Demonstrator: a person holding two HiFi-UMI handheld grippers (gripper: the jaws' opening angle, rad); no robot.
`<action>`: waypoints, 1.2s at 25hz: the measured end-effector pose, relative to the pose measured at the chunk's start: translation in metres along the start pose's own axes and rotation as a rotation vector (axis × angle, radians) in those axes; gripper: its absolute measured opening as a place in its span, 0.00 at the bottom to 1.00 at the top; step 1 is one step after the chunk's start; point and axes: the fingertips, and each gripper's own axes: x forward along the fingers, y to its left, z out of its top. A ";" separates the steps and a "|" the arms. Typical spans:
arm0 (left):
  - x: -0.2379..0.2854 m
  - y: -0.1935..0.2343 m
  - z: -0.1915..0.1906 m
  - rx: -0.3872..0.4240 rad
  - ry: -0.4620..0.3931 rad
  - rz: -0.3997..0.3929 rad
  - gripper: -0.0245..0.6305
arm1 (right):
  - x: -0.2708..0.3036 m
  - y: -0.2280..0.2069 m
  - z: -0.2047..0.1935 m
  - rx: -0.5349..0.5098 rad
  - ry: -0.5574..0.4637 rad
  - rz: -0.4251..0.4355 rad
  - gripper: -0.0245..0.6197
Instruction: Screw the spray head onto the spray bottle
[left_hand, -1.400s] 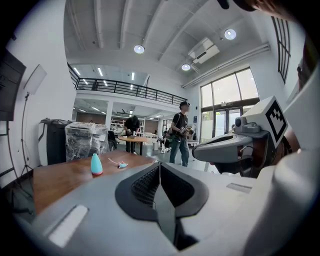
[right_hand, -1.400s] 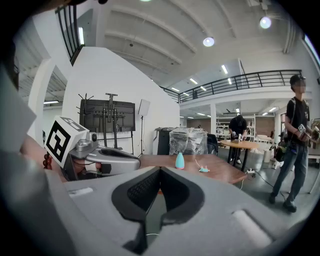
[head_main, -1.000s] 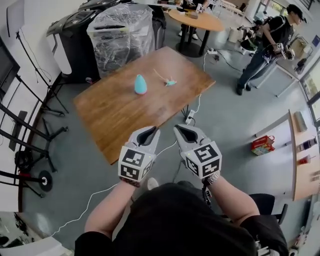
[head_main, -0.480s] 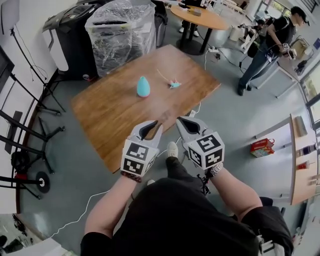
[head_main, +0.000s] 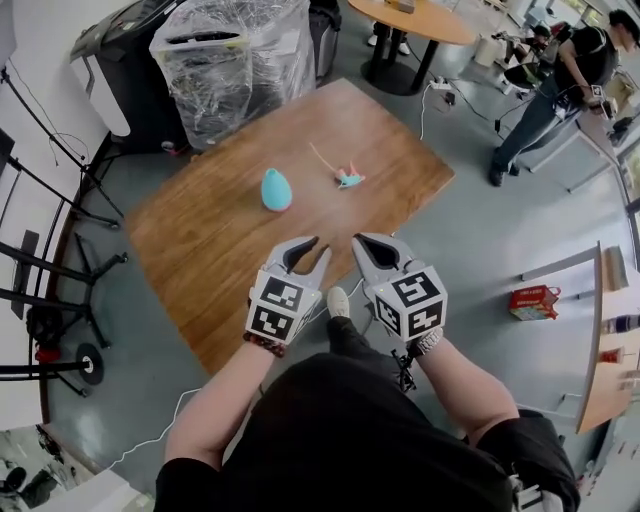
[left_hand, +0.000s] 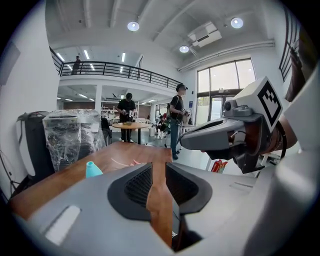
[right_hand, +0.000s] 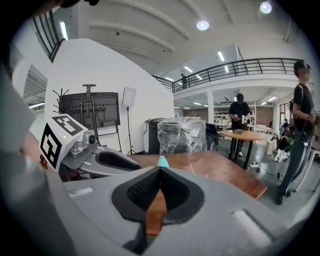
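A teal spray bottle stands on the wooden table, with the spray head and its thin tube lying to its right. Both grippers hover side by side over the table's near edge, well short of both objects. My left gripper has its jaws opening, a narrow gap showing and nothing between them. My right gripper is shut and empty. The bottle shows left of the jaws in the left gripper view. In the right gripper view only the bottle's tip rises above the shut jaws.
A plastic-wrapped bin stands behind the table, and black stands line the left wall. A round table and a person are at the back right. A red box and cables lie on the floor.
The table has come closer, so both grippers now sit over its near edge. The left jaws have parted slightly.
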 end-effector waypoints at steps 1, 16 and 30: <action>0.013 0.005 -0.002 -0.008 0.018 0.002 0.18 | 0.007 -0.010 -0.002 0.007 0.011 0.007 0.03; 0.196 0.083 -0.047 -0.051 0.287 0.077 0.21 | 0.107 -0.137 -0.029 0.005 0.180 0.160 0.03; 0.270 0.114 -0.105 -0.008 0.499 0.083 0.22 | 0.149 -0.180 -0.045 0.023 0.247 0.259 0.03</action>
